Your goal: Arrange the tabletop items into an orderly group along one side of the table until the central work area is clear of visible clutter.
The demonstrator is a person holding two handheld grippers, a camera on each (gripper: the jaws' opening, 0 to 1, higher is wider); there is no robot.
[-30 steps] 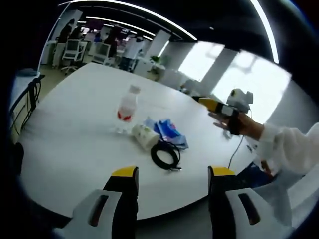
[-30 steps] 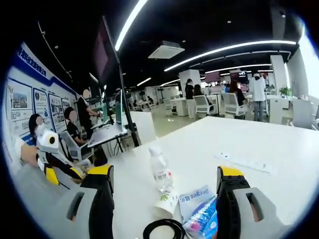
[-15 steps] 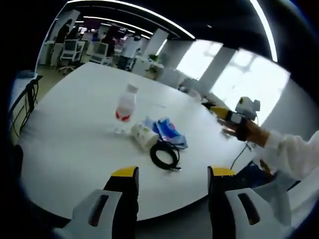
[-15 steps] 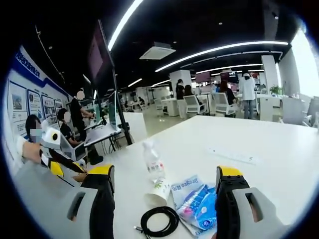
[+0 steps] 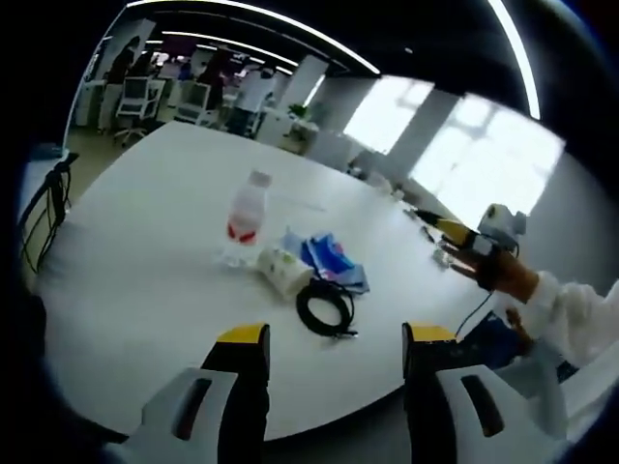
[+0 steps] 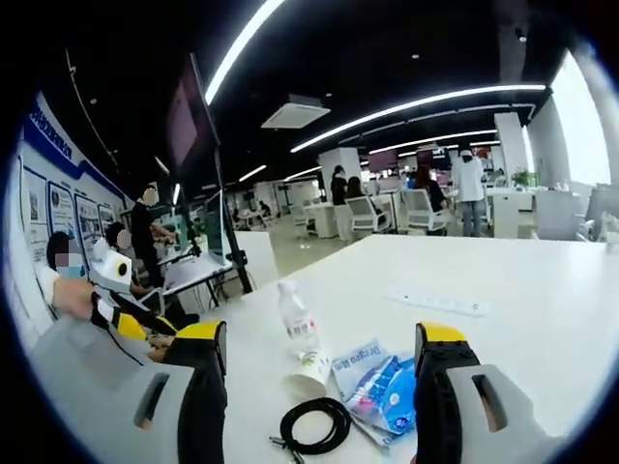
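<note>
Left gripper view: the left hand-held gripper [image 5: 329, 353] hangs off the near edge of the white surface [image 5: 145, 261], jaws spread, holding nothing. The clutter sits in one loose cluster near the middle: an upright water bottle [image 5: 246, 215], a paper cup [image 5: 283, 269] tipped on its side just beside it, blue packets [image 5: 331, 259] touching the cup, and a coiled black cable [image 5: 325, 307] nearest the edge. The right hand-held gripper [image 5: 447, 230] shows at the far right, well apart from the cluster.

In the right gripper view the right hand-held gripper [image 6: 314, 372] is likewise spread and empty, above the same cluster.

Judgement: no item has yet been taken. Start with the cable, the nearest piece; pinch across the coil so it does not unwind. Grip the bottle low on the body. Right the cup before moving it.
</note>
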